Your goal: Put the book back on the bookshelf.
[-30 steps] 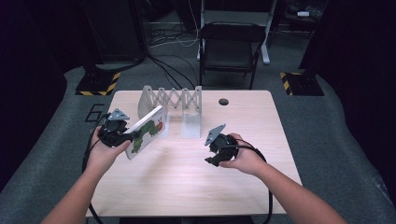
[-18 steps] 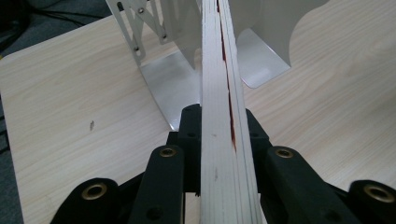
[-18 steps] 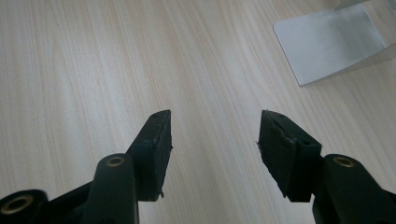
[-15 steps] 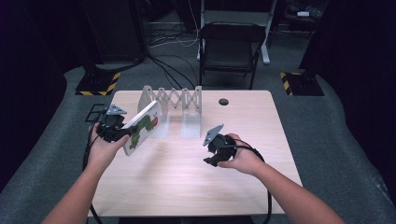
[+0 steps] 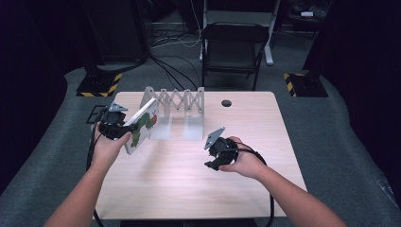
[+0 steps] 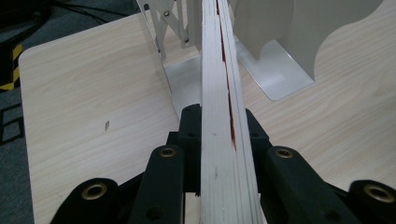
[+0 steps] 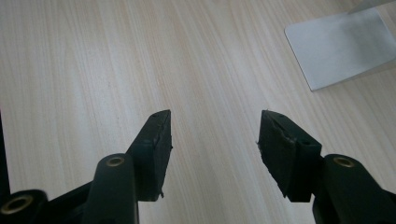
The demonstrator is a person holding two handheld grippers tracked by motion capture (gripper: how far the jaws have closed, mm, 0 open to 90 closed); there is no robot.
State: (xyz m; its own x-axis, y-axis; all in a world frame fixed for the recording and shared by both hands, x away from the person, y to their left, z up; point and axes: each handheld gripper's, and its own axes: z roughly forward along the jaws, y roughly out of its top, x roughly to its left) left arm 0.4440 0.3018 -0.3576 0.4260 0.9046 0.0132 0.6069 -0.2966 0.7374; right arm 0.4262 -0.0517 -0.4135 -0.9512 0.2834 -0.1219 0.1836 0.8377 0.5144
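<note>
Pale wood desk (image 5: pixel 165 189), high view: the left claw (image 5: pixel 124 130), at the frame's left, is clamped on a thin book (image 5: pixel 142 124) held tilted on edge just left of the white rack (image 5: pixel 175 100) at upper centre. In the left gripper view the book (image 6: pixel 219 116) runs up the middle of the frame between the two black jaws, its pale page edges and a red streak of cover facing the camera, its far end pointing toward the rack (image 6: pixel 280 51) and its metal foot. The right claw (image 5: pixel 215 153), at centre right, stands apart and holds nothing; in the right gripper view the right claw (image 7: pixel 212 130) hovers over bare desk (image 7: pixel 93 56) with a rack foot (image 7: pixel 341 46) at upper right.

Handling, as judged: the book looks light and fairly stiff as a closed block, but the covers seem smooth and the pages could fan or slip if the clamp loosens. A hold across both covers near the lower edge, as shown, seems sound, leaving the leading end free to enter a rack slot.
</note>
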